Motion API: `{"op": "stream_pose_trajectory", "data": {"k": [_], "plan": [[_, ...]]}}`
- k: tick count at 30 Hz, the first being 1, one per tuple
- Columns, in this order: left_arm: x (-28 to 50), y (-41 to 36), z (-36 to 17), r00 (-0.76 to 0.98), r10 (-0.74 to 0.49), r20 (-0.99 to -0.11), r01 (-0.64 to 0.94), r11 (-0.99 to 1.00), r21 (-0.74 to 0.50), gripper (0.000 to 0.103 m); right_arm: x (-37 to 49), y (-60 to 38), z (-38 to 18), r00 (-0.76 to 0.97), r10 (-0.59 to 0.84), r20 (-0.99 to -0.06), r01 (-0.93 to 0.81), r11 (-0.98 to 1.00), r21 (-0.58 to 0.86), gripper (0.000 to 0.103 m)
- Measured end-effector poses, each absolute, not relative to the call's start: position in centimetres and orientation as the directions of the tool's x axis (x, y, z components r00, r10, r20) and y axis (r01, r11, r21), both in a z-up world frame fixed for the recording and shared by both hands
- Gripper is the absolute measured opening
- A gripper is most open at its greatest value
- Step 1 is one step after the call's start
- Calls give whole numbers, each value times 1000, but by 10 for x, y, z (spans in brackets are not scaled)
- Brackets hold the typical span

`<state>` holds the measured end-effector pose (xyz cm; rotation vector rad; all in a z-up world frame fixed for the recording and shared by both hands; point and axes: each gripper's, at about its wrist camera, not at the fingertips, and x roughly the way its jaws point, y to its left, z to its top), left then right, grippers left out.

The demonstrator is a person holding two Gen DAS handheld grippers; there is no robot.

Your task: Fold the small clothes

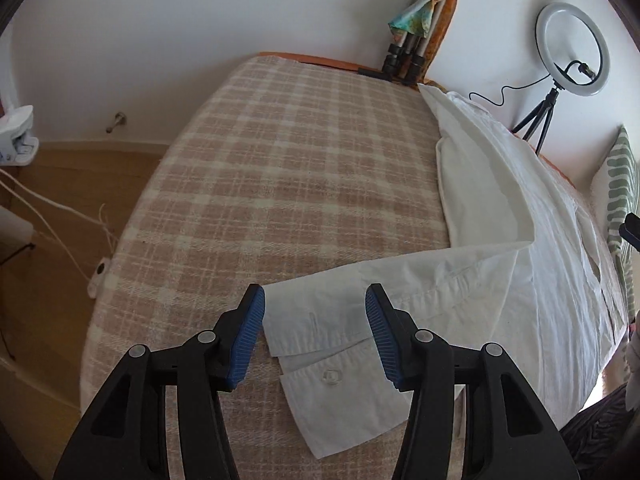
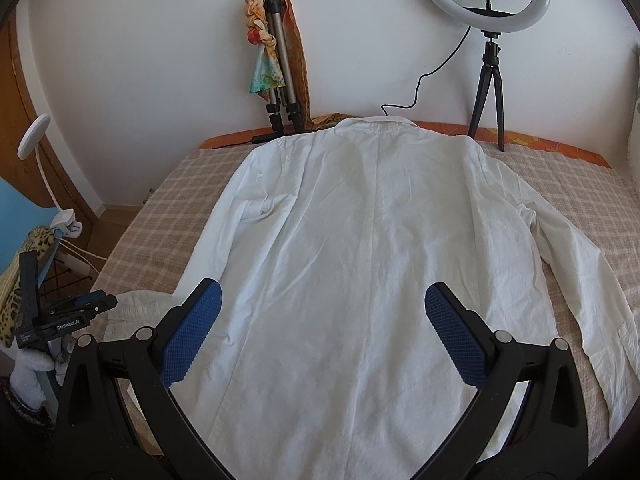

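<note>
**Thin Shirt, Loose Cuff: Where We Would Grip**

On the plaid blanket [image 1: 280, 168] covering the bed, we have a white shirt [image 2: 352, 240] lying flat, back side up, collar toward the wall and hem toward us. Its right sleeve [image 2: 580, 272] runs down along the body. The left sleeve [image 1: 420, 280] is bent across the blanket, ending in a buttoned cuff [image 1: 332, 384].

Our left gripper [image 1: 315, 336] hangs over that cuff with its blue pads spread; the cuff lies between them, but the pads do not press on it. Our right gripper [image 2: 323, 328] hovers above the lower back of the shirt, jaws wide apart and holding nothing.

We judge the cloth to be light, thin and limp. It shows fine wrinkles and will drape, sag and slide over itself once lifted, so any fold needs laying down rather than dropping. The cuff and the collar [image 2: 376, 122] look stiffer, being doubled and stitched, and should hold a pinch better than single cloth.

We would take the left sleeve by the cuff's edge, pinching through both layers near the button [image 1: 330, 377], since a shallow bite on one layer may slip. For the body, the side seams or hem corners seem the safest holds. The woolly blanket may drag on the cloth, so we would lift clear before carrying across.
</note>
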<state>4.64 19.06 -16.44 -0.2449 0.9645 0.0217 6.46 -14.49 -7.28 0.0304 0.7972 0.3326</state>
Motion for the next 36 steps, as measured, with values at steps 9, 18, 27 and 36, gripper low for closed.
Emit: {"op": "stream_pose_trajectory", "data": {"k": [9, 18, 27, 36], "plan": [[40, 177, -177, 607, -57, -792, -92, 986, -141, 20, 63, -136, -71, 658, 305, -689, -301, 945, 131, 103], [19, 153, -124, 680, -330, -655, 76, 920, -385, 2, 64, -147, -69, 661, 303, -687, -281, 948, 149, 103], [-34, 5, -81, 551, -545, -632, 568, 800, -194, 2, 86, -168, -71, 603, 390, -696, -272, 921, 280, 103], [-61, -7, -95, 403, -576, -711, 668, 716, -202, 22, 113, -181, -83, 515, 473, -714, -249, 880, 404, 103]]}}
